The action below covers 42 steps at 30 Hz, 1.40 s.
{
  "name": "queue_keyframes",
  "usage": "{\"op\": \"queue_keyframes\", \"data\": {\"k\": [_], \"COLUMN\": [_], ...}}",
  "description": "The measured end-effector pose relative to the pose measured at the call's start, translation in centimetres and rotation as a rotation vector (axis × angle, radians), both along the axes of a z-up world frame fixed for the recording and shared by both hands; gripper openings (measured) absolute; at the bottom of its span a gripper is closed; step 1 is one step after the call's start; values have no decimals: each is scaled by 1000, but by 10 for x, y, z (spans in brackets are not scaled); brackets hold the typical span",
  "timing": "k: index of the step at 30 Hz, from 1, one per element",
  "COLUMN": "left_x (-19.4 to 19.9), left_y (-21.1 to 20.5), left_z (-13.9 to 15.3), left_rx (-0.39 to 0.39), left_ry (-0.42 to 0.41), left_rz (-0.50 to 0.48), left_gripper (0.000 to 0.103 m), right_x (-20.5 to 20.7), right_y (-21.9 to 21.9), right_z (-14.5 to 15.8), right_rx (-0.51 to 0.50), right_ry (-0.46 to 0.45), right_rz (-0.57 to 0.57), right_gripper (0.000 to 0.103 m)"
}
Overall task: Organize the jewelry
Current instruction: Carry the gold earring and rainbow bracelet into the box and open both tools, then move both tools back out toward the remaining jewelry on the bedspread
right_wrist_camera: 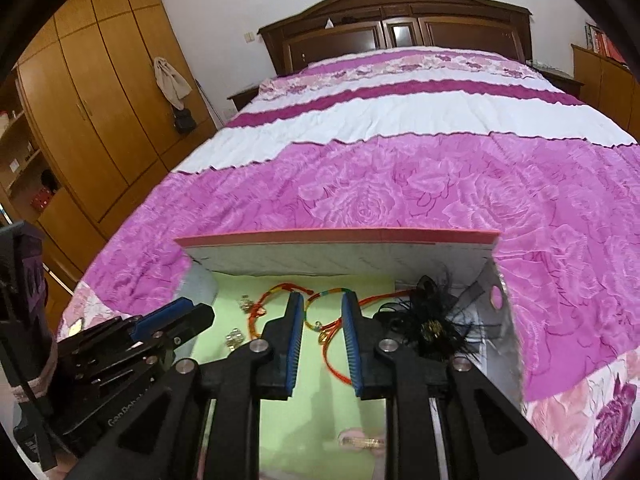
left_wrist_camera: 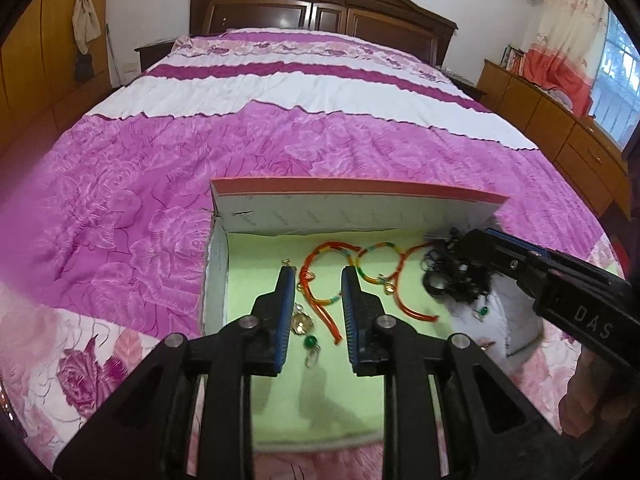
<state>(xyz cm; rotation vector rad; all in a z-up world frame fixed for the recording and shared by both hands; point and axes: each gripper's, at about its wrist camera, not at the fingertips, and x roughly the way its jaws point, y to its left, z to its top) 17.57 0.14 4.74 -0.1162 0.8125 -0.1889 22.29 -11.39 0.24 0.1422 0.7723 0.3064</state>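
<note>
An open box point(left_wrist_camera: 320, 216) with a green lining point(left_wrist_camera: 320, 392) lies on the bed. In it are orange and multicoloured cord bracelets point(left_wrist_camera: 332, 272), a gold and green-bead earring point(left_wrist_camera: 306, 328) and a black feathered hair piece point(left_wrist_camera: 456, 280). My left gripper point(left_wrist_camera: 318, 276) is open over the cords and the earring, holding nothing. My right gripper point(right_wrist_camera: 322, 300) is open above the cords point(right_wrist_camera: 324, 320), empty; it shows at the right of the left wrist view point(left_wrist_camera: 496, 252), next to the black piece point(right_wrist_camera: 432, 320). A small gold clip point(right_wrist_camera: 362, 442) lies near the box front.
The box point(right_wrist_camera: 340, 256) sits on a pink rose bedspread point(left_wrist_camera: 160, 168), its far wall upright. A dark headboard point(left_wrist_camera: 320, 12) is beyond, wardrobes point(right_wrist_camera: 100, 100) on the left, a low cabinet point(left_wrist_camera: 560, 120) on the right. The left gripper's body point(right_wrist_camera: 132, 344) shows in the right wrist view.
</note>
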Motion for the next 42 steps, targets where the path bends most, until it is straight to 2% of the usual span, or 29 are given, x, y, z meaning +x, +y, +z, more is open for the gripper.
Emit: {"op": "queue_keyframes", "data": {"k": [9, 20, 32, 42], "left_x": [-37, -82, -113, -130], "left_y": [0, 0, -7, -17], "left_z": [20, 25, 6, -19], "left_rx": [-32, -45, -45, -32], "left_ry": [-25, -15, 38, 111], "left_rz": [-18, -45, -88, -125], "left_gripper": [19, 20, 21, 22], "right_x": [-48, -108, -152, -171], "right_y": [-12, -34, -54, -66], "right_z": [26, 33, 21, 3], "right_rx": [24, 59, 60, 62], "right_ry": [-54, -74, -52, -20], "right_rz": [-13, -41, -79, -109], "right_gripper": [22, 23, 25, 28]}}
